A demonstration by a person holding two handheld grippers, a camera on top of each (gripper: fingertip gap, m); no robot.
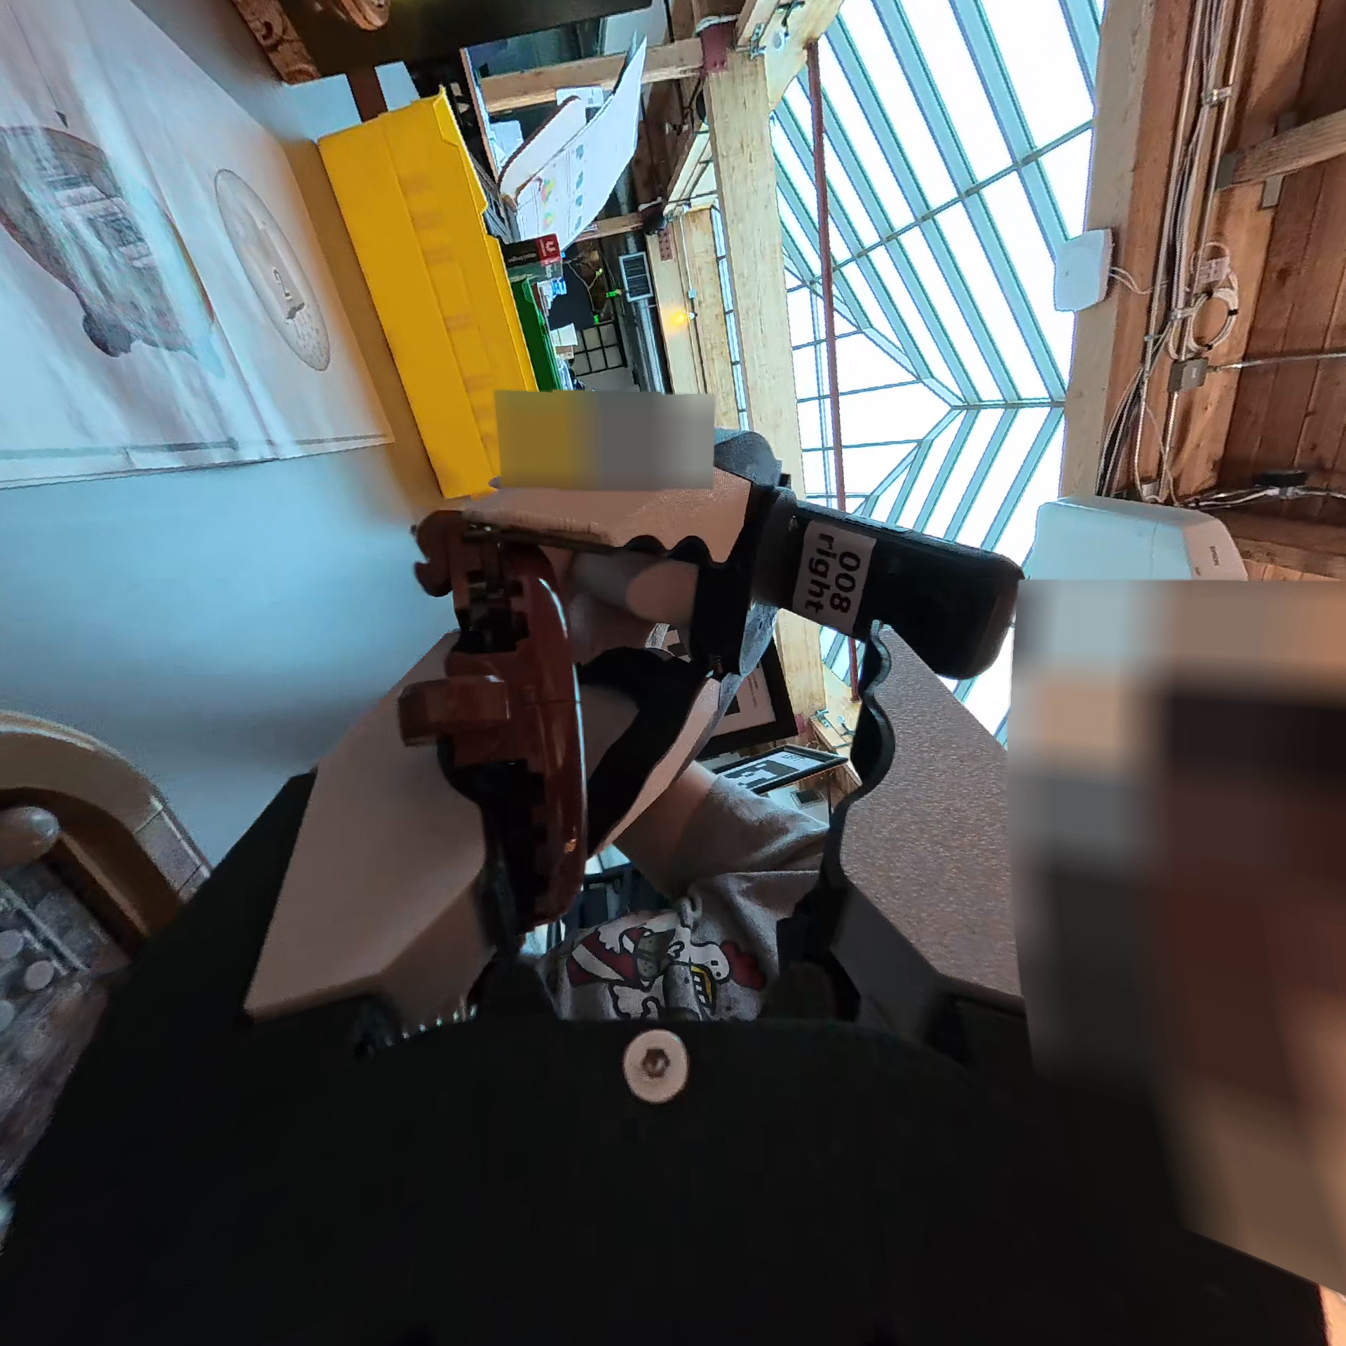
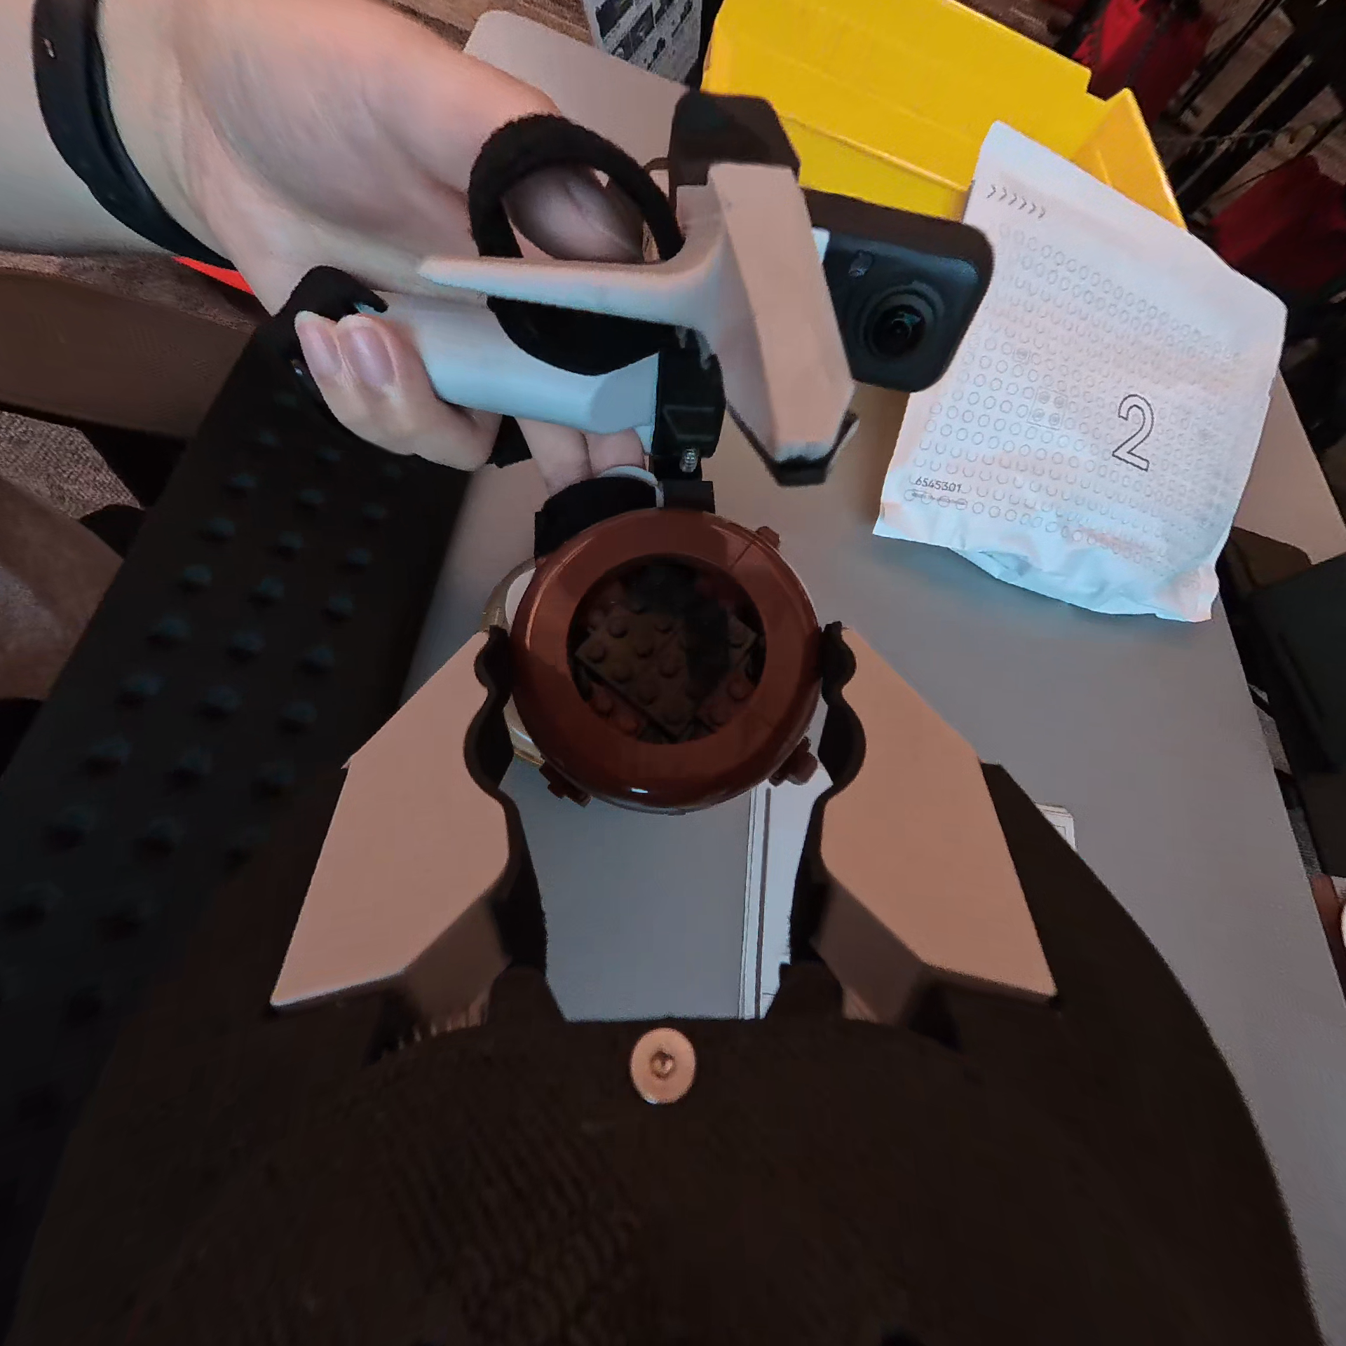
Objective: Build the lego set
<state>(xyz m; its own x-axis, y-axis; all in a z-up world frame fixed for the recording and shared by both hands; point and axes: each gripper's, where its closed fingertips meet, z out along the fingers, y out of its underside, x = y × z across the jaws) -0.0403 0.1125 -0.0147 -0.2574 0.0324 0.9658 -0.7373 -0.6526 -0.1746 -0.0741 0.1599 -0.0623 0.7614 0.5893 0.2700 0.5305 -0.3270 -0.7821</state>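
A round brown lego assembly (image 2: pixel 553 699), a ring with dark studded plates inside, is held in the air above the table. My right gripper (image 2: pixel 663 655) is shut on it, one finger on each side of the ring. In the left wrist view the assembly (image 1: pixel 539 728) shows edge-on and lies against the left finger (image 1: pixel 379 837) of my left gripper (image 1: pixel 663 648). That gripper's jaws stand wide apart, and the other finger (image 1: pixel 925 801) is well clear of the assembly. The right gripper (image 1: pixel 874 568) reaches in from the right. The left gripper (image 2: pixel 786 349) shows above the ring, held by a hand (image 2: pixel 291 146).
A yellow bin (image 2: pixel 874 109) stands at the back of the grey table (image 2: pixel 1020 728), with a white numbered paper bag (image 2: pixel 1092 408) in front of it. A large black studded baseplate (image 2: pixel 218 619) lies on the left. An open instruction booklet (image 1: pixel 146 255) lies beside the bin (image 1: pixel 430 291). There is about 6 cm between the tips of the two grippers.
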